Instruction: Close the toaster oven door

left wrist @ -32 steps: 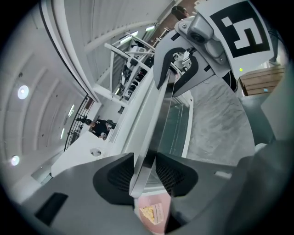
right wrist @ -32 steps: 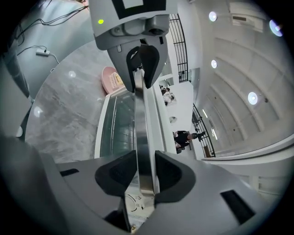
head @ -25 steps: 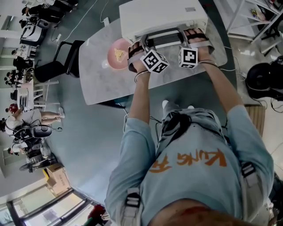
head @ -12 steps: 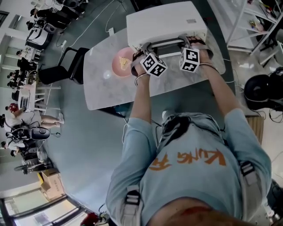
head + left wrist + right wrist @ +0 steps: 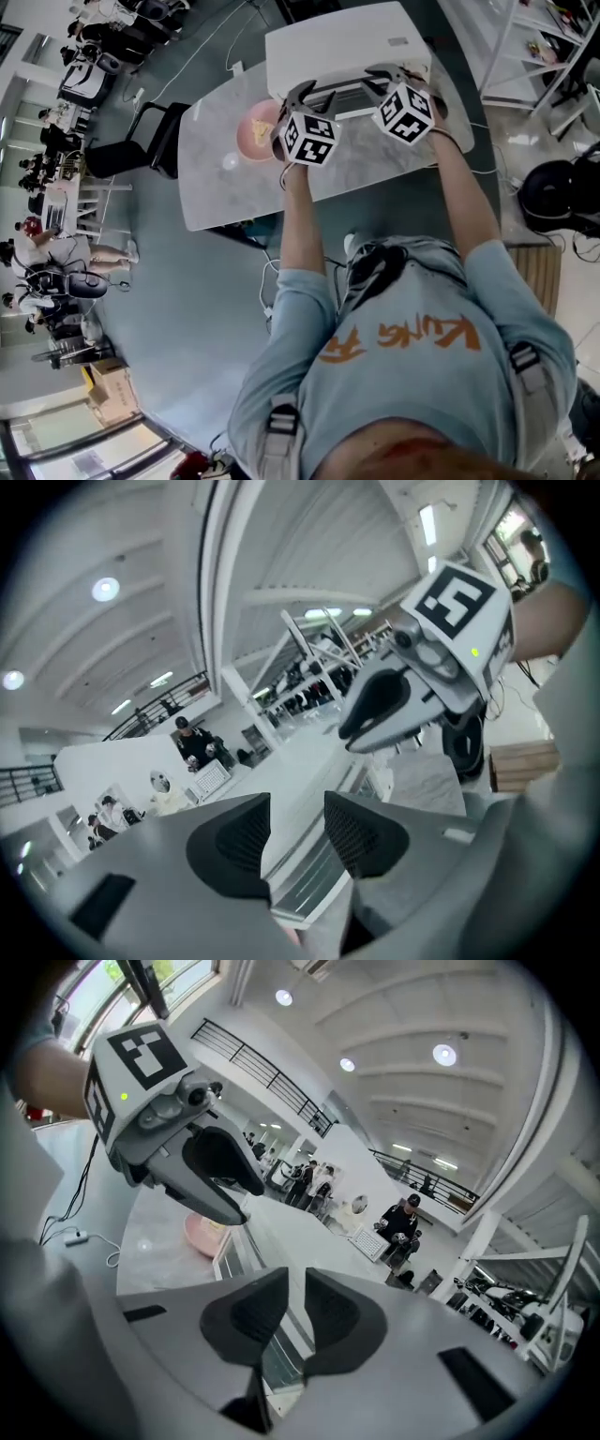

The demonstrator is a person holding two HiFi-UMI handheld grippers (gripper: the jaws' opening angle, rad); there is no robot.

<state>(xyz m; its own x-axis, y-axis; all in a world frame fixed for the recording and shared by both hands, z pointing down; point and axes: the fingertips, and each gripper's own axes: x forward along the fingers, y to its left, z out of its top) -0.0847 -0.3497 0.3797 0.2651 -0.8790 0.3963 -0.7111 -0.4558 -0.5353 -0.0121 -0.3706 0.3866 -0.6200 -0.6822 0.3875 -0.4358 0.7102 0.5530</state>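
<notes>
We see the boxy white toaster oven (image 5: 342, 37) at the far side of the pale marble-patterned table (image 5: 225, 187). Its long axis runs left to right across the head view, the right end a touch farther from us, and its front faces us. Its glass-paned door (image 5: 342, 96) stands raised against that front; we cannot tell whether it is fully seated.

Our left gripper (image 5: 302, 92) hangs just before the door's left end. Its jaws have just been opening and now stand spread wide. Nothing lies between the ribbed black pads (image 5: 242, 834); through the gap we see only the oven's front edge. Our right gripper (image 5: 382, 77) is before the door's right end. Its jaws have just been closing and now leave a narrow slit. They pinch nothing, and the glass shows through the slit. Both grippers are tilted gently down toward the oven.

A round pink plate (image 5: 246, 141) carrying a yellowish morsel sits just beside the oven's left side.

For writing, our light blue shirt (image 5: 412, 309) carries orange lettering, upside down to the head camera, in which we can read "KUNG". The rest is too stylised to be sure of. A small grey label (image 5: 397, 42) on the oven's top is too small to read. Each gripper's cube bears black-and-white square markers.
</notes>
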